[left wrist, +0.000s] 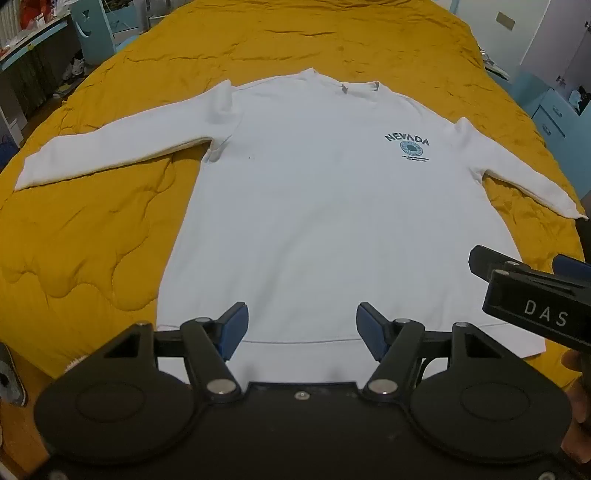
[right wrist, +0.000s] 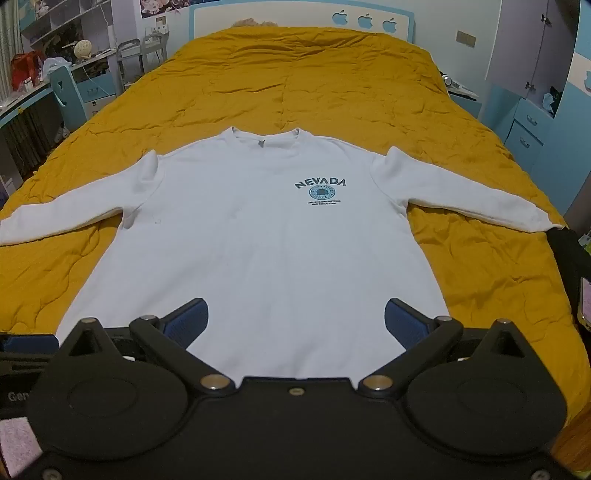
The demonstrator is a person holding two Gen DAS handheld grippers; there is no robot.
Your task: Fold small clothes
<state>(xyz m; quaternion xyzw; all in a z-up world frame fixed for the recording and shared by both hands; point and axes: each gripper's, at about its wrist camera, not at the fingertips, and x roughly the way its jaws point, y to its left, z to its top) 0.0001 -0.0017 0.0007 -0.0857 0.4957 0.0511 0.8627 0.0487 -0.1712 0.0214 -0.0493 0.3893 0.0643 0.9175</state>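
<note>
A white long-sleeved sweatshirt (left wrist: 314,206) with a dark "NEVADA" print (left wrist: 406,142) lies flat, face up, on the yellow quilt, both sleeves spread out to the sides. It also shows in the right wrist view (right wrist: 258,251). My left gripper (left wrist: 301,328) is open and empty, above the hem near its middle. My right gripper (right wrist: 295,321) is open and empty, above the lower part of the shirt. The right gripper's body shows at the right edge of the left wrist view (left wrist: 532,295).
The yellow quilt (right wrist: 295,81) covers a large bed with a blue and white headboard (right wrist: 295,18). Shelves and a blue chair (right wrist: 70,92) stand along the left side. A blue drawer unit (right wrist: 528,125) stands on the right.
</note>
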